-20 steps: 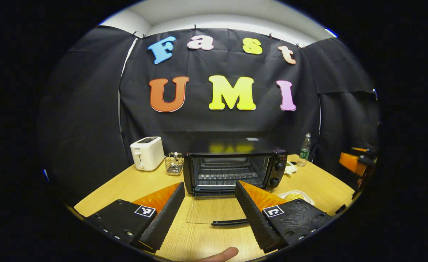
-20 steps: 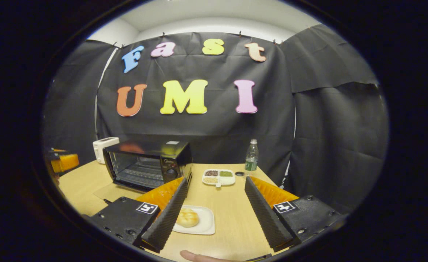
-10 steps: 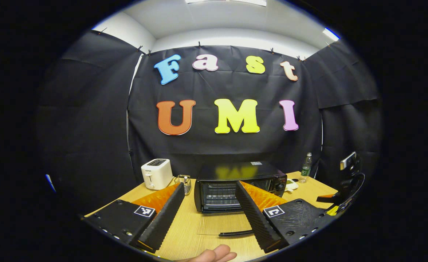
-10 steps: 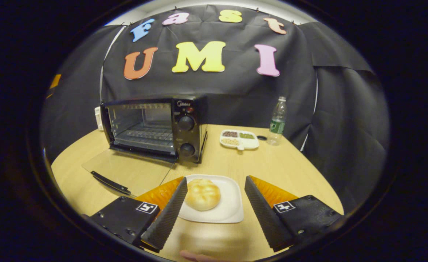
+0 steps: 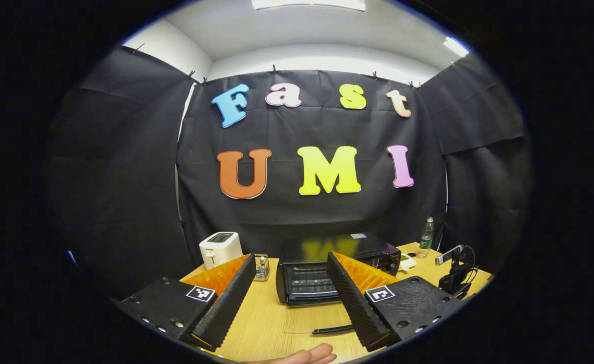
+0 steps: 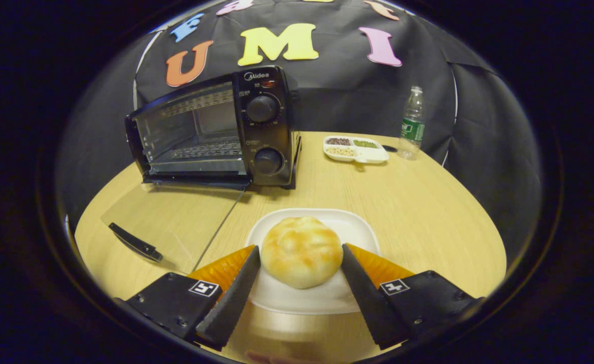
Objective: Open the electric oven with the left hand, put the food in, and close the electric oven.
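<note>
With the oven (image 6: 211,131) door (image 6: 175,222) already down at frame left, the right gripper (image 6: 301,275) brackets the bun (image 6: 302,251), jaws wide; loading and closing remain.

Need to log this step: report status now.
Left tongs open, held back from the oven. Right tongs open, straddling the bun on its plate, not clamped. Oven door down flat; path looks clear.
</note>
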Demonstrator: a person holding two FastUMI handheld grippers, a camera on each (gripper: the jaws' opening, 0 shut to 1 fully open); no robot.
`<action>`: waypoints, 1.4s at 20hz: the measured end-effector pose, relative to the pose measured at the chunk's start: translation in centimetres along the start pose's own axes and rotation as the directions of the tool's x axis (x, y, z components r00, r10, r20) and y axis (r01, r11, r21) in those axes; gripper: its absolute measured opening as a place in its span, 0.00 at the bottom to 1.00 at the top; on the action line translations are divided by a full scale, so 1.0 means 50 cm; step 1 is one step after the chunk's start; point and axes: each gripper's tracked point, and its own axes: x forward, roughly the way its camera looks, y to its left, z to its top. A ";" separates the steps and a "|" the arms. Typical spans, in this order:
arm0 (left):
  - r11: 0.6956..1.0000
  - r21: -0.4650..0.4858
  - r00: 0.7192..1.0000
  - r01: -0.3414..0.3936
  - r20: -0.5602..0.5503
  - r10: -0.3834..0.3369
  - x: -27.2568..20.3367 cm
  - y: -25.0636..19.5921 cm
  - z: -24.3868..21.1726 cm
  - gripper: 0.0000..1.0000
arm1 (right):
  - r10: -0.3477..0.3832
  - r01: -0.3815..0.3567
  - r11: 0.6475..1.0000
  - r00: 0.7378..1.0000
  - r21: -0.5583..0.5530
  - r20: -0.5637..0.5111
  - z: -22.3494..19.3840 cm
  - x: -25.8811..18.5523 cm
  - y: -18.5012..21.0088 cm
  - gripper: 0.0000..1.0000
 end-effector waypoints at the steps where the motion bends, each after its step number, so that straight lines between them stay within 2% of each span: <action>1: 1.000 -0.011 1.000 0.001 0.000 -0.001 -0.001 0.001 0.002 0.92 | -0.003 0.003 1.000 1.000 -0.004 -0.003 0.004 0.003 0.001 0.97; 4: 1.000 -0.032 1.000 0.000 -0.003 0.000 0.003 0.010 0.000 0.92 | -0.004 0.004 1.000 1.000 0.000 -0.014 0.002 0.001 0.004 0.95; 6: 0.999 -0.041 1.000 -0.001 0.014 0.002 0.004 0.012 0.008 0.93 | 0.001 -0.001 1.000 1.000 0.014 -0.016 0.002 0.000 0.007 0.90; 8: 0.998 -0.055 1.000 0.021 0.013 -0.020 -0.001 0.005 0.005 0.92 | 0.033 -0.032 0.999 0.999 0.039 -0.016 0.004 -0.015 0.023 0.87; 12: 0.999 -0.045 1.000 0.011 0.019 -0.010 -0.001 0.023 0.002 0.93 | 0.046 -0.047 0.998 0.998 0.040 0.032 0.039 -0.055 0.045 0.87; 14: 0.999 -0.053 1.000 0.010 0.019 -0.009 -0.002 0.027 -0.002 0.93 | 0.071 -0.074 0.996 0.995 0.052 0.067 0.061 -0.074 0.069 0.87; 17: 0.998 -0.064 1.000 0.003 0.007 -0.002 0.000 0.040 -0.015 0.93 | 0.141 -0.156 0.980 0.983 0.125 0.120 0.095 -0.094 0.128 0.87; 20: 0.997 -0.077 1.000 -0.003 -0.008 0.002 -0.002 0.050 -0.031 0.93 | 0.208 -0.246 0.940 0.963 0.238 0.173 0.118 -0.095 0.201 0.87; 21: 0.997 -0.082 1.000 -0.002 -0.014 0.001 -0.001 0.053 -0.036 0.93 | 0.245 -0.294 0.916 0.948 0.271 0.201 0.128 -0.097 0.233 0.87; 23: 0.996 -0.088 1.000 -0.005 -0.016 0.004 -0.003 0.063 -0.041 0.93 | 0.305 -0.399 0.847 0.906 0.351 0.293 0.161 -0.103 0.297 0.87; 24: 0.996 -0.092 1.000 -0.007 -0.011 0.006 -0.004 0.068 -0.041 0.93 | 0.309 -0.434 0.810 0.887 0.393 0.343 0.177 -0.104 0.316 0.87; 25: 0.995 -0.097 1.000 -0.008 -0.007 0.007 -0.004 0.073 -0.040 0.93 | 0.296 -0.447 0.783 0.879 0.432 0.374 0.191 -0.101 0.332 0.87; 28: 0.993 -0.116 1.000 -0.002 -0.005 0.001 -0.009 0.081 -0.039 0.93 | 0.247 -0.427 0.746 0.890 0.511 0.383 0.218 -0.068 0.370 0.86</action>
